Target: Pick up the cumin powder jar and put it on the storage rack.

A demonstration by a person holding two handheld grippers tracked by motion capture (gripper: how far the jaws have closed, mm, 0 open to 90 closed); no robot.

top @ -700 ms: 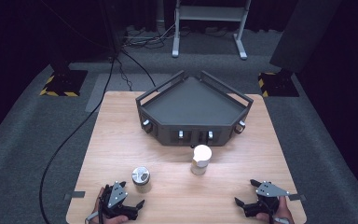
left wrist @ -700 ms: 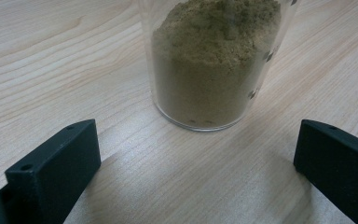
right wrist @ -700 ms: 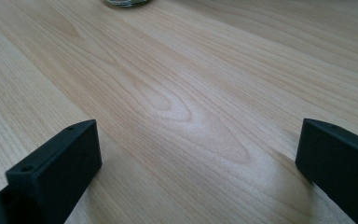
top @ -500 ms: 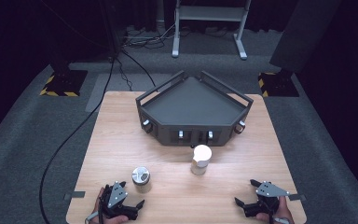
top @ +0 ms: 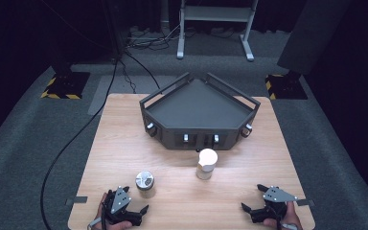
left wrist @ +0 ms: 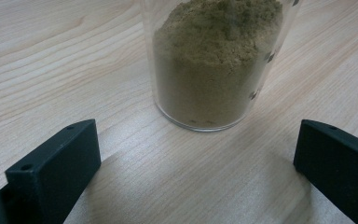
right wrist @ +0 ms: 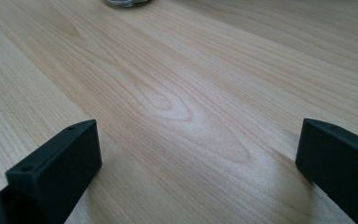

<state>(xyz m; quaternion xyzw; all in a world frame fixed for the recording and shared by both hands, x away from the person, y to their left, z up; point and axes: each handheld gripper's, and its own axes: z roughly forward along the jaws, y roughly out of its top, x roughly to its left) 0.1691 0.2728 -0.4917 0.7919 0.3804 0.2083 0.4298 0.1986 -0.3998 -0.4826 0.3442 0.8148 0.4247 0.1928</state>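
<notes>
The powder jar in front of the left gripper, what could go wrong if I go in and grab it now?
The powder jar stands just beyond the open left gripper, not yet between its jaws; closing early could nudge or tip it. Its clear wall looks smooth, so it might slip. The white-lidded jar stands upright nearby and could be knocked.

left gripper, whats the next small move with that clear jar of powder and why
Probably ease the left gripper straight forward until its jaws flank the clear jar of olive-brown powder. In the left gripper view the jaws stand wide apart, wider than the jar, and the jar sits centred just ahead of them on the light wooden table, untouched. Closing now would grip nothing.
</notes>
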